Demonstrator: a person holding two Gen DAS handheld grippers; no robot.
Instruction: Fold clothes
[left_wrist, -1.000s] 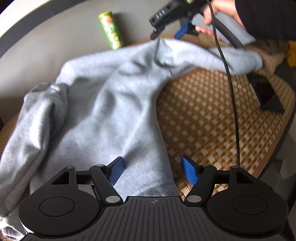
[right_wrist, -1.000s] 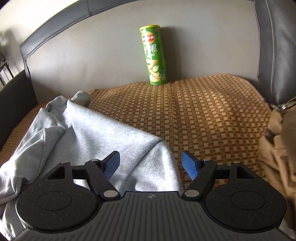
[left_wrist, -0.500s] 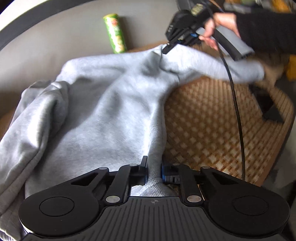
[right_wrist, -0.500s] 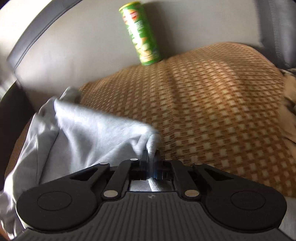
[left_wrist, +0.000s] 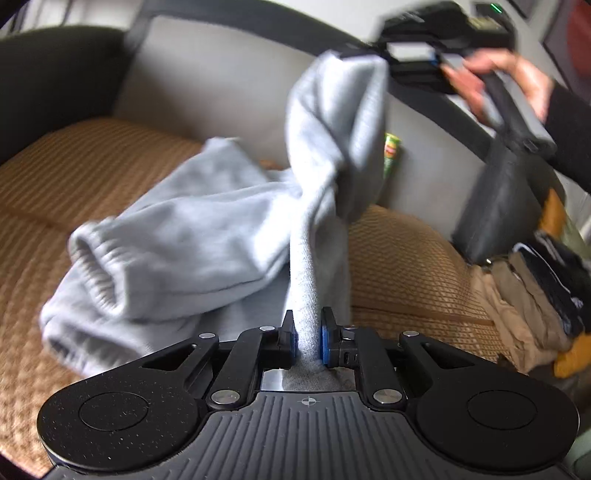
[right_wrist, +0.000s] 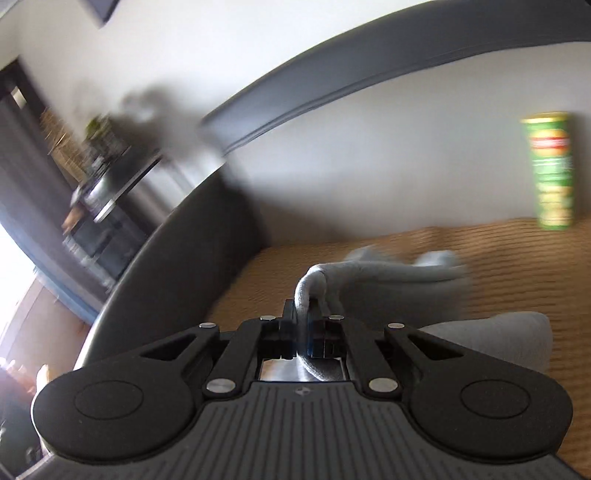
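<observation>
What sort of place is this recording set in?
Most likely a home living room: a grey sofa with a woven seat mat, a pile of clothes at one end, and a shelf unit beyond the armrest.

Soft matt grey fleece sweatshirt lies on a coarse woven brown mat, against smooth matt sofa leather, beside a glossy can.

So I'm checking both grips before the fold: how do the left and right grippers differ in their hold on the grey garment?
The left gripper is low by the mat, pinching a bunched strip of the grey garment; the right gripper is raised well above it, lifting another edge so the cloth hangs twisted between them. In its own view the right gripper pinches a thinner fold. Both are shut on the cloth.
</observation>
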